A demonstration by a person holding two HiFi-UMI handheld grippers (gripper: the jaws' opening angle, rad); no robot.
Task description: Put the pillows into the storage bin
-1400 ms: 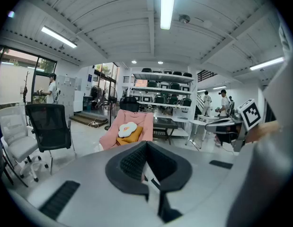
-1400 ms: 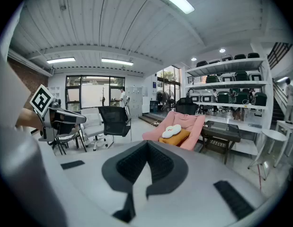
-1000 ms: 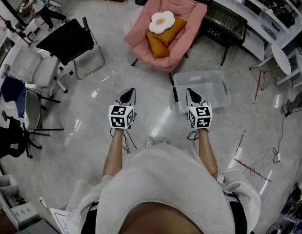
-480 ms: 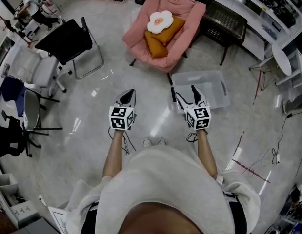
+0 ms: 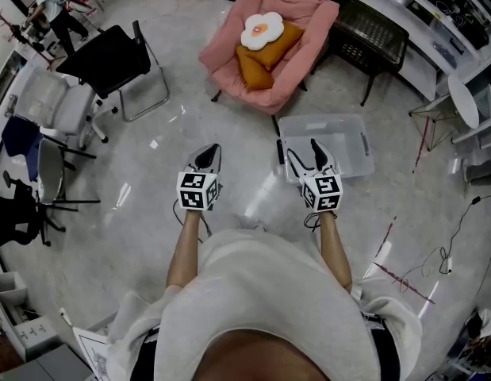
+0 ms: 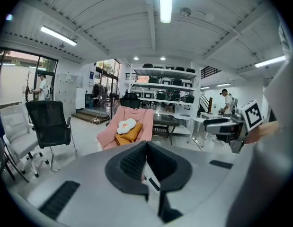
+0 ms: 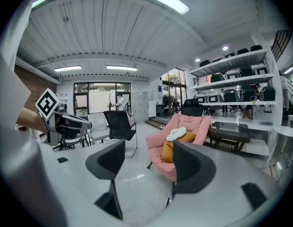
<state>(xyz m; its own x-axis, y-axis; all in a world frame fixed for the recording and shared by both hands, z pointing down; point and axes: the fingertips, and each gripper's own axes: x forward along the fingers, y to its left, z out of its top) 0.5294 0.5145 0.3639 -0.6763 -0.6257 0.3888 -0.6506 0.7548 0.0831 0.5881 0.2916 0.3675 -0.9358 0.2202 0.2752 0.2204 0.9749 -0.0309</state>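
- The left gripper (image 5: pixel 209 154) sits left of centre in the head view. Its jaws are pressed together with nothing between them, as the left gripper view shows.
- The right gripper (image 5: pixel 303 154) sits right of centre, level with the left one. Its jaws stand apart and hold nothing; they have just been opening from shut and then closing in a little.
- Both grippers point toward the top of the frame, each on a bare forearm coming up from the lower middle.
- The white pillow (image 5: pixel 262 28), shaped like a flower with an orange middle, lies in the upper middle of the head view. It rests on the orange pillow (image 5: pixel 258 60).
- Both pillows lie on the seat of a pink armchair (image 5: pixel 307 38), well apart from both grippers.
- In the right gripper view the armchair and pillows show between the parted jaws, partly hidden by the right-hand jaw.
- In the left gripper view they show just above and left of the closed jaw tips.
- The bin (image 5: pixel 348 143), of clear plastic, stands on the floor at centre right, just below the armchair in the frame. The right gripper's tips overlap its left edge in the head view; whether they touch it cannot be told.
- A black chair (image 5: pixel 109 57) stands at upper left, with a white chair (image 5: pixel 56 105) just below and left of it.
- A black table (image 5: pixel 374 32) stands at upper right, beside the armchair.
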